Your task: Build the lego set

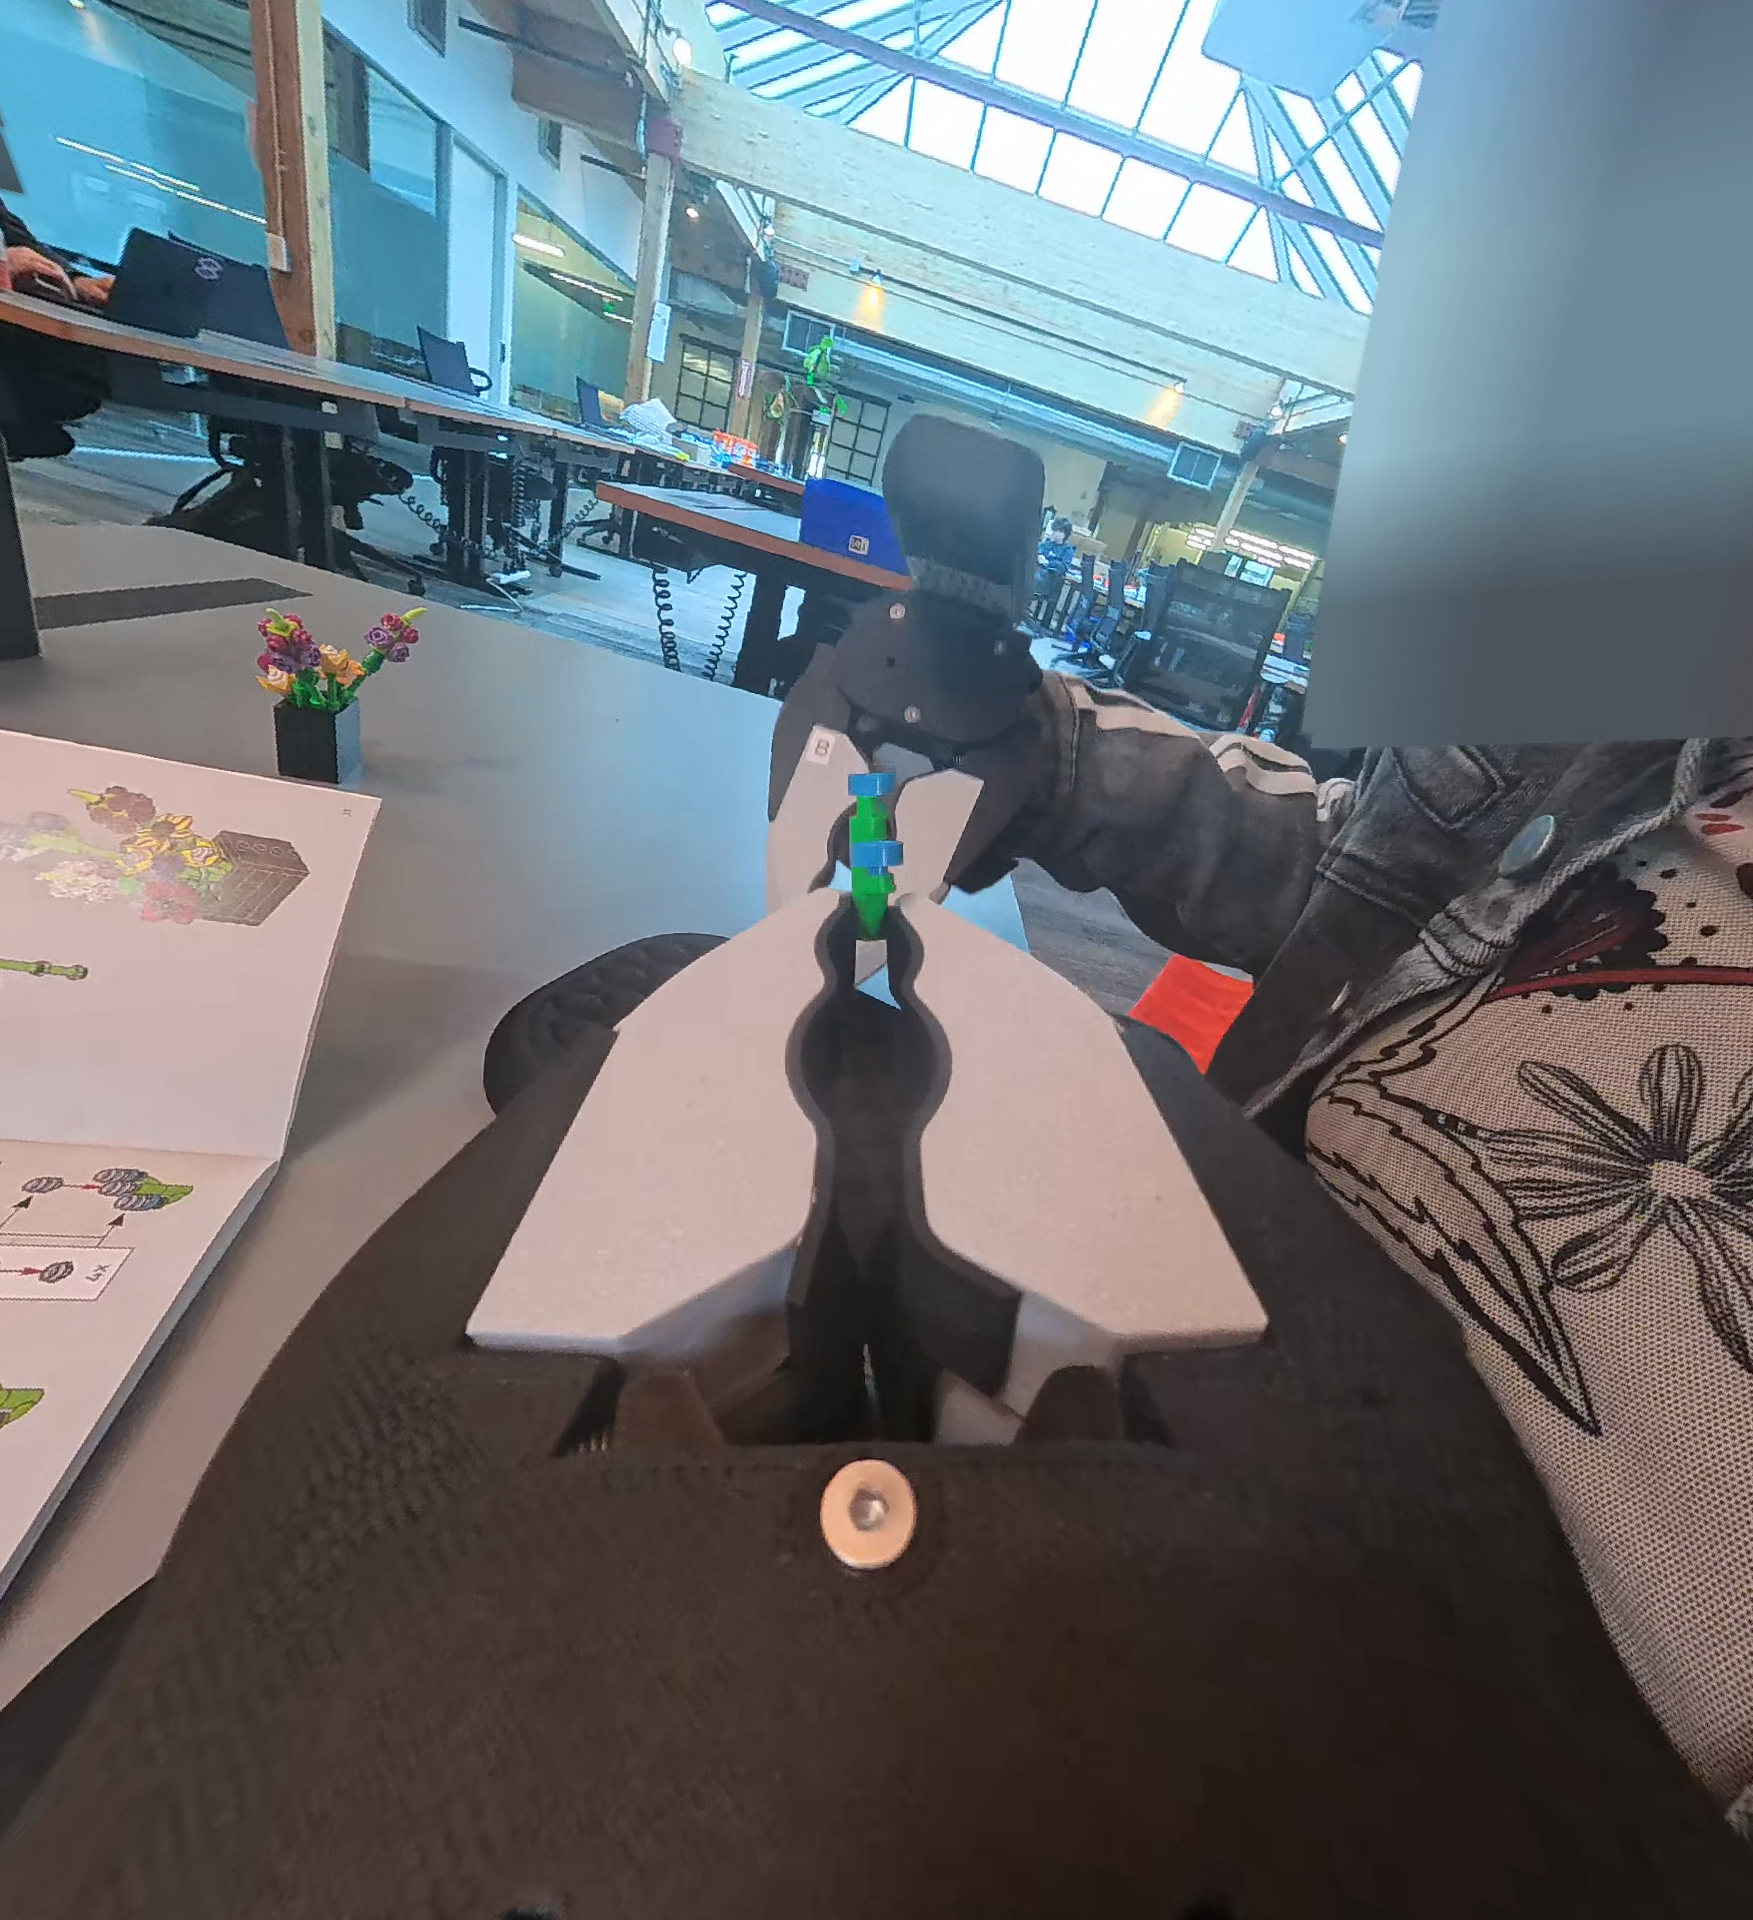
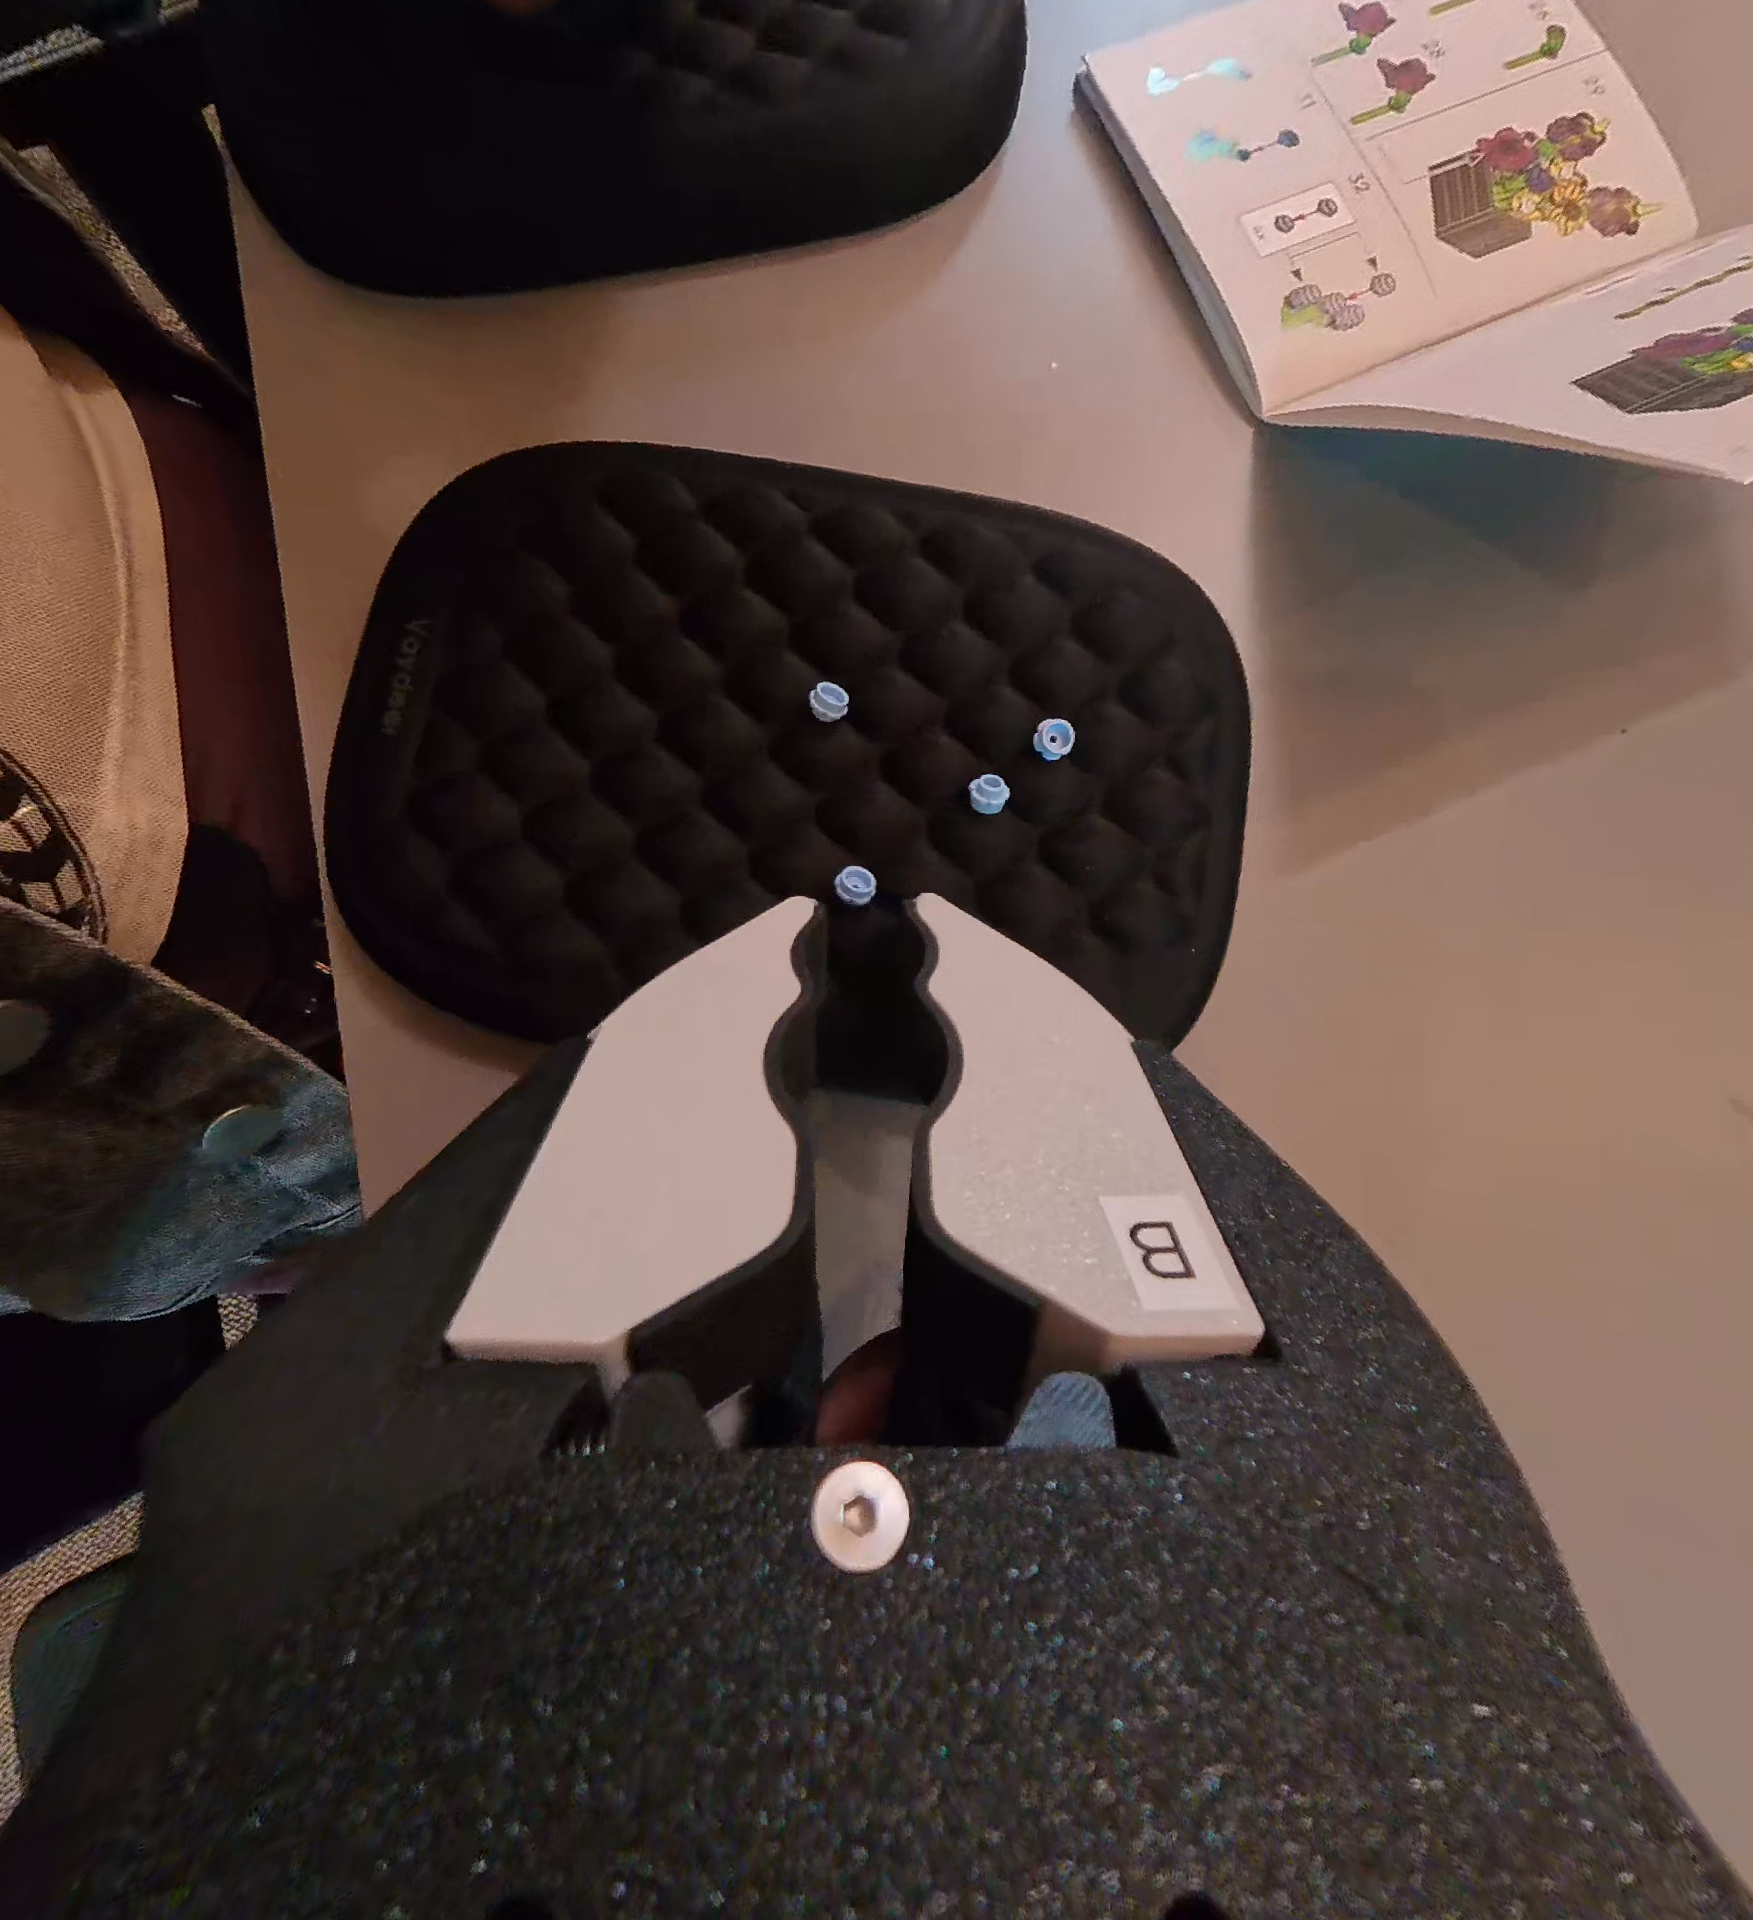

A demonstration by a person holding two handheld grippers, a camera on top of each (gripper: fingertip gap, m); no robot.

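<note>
My left gripper (image 1: 872,906) is shut on the base of a green lego stem (image 1: 867,883), held up in the air. The stem carries two blue pieces (image 1: 872,784). My right gripper (image 2: 867,902) points down at a black quilted pad (image 2: 591,748), its jaws a narrow gap apart and empty. Several light-blue round studs lie on the pad. One stud (image 2: 854,885) lies just in front of the fingertips, and others (image 2: 987,794) lie farther off. The right gripper's black body (image 1: 939,665) also shows behind the stem in the left wrist view.
An open instruction booklet (image 2: 1423,208) lies on the grey table, also in the left wrist view (image 1: 124,935). A built flower model in a black pot (image 1: 319,691) stands behind it. A second black pad (image 2: 591,135) lies farther off. The table edge (image 2: 274,623) and the person's clothing (image 1: 1578,1143) are close. Tip to tip, the grippers are about 15 centimeters apart.
</note>
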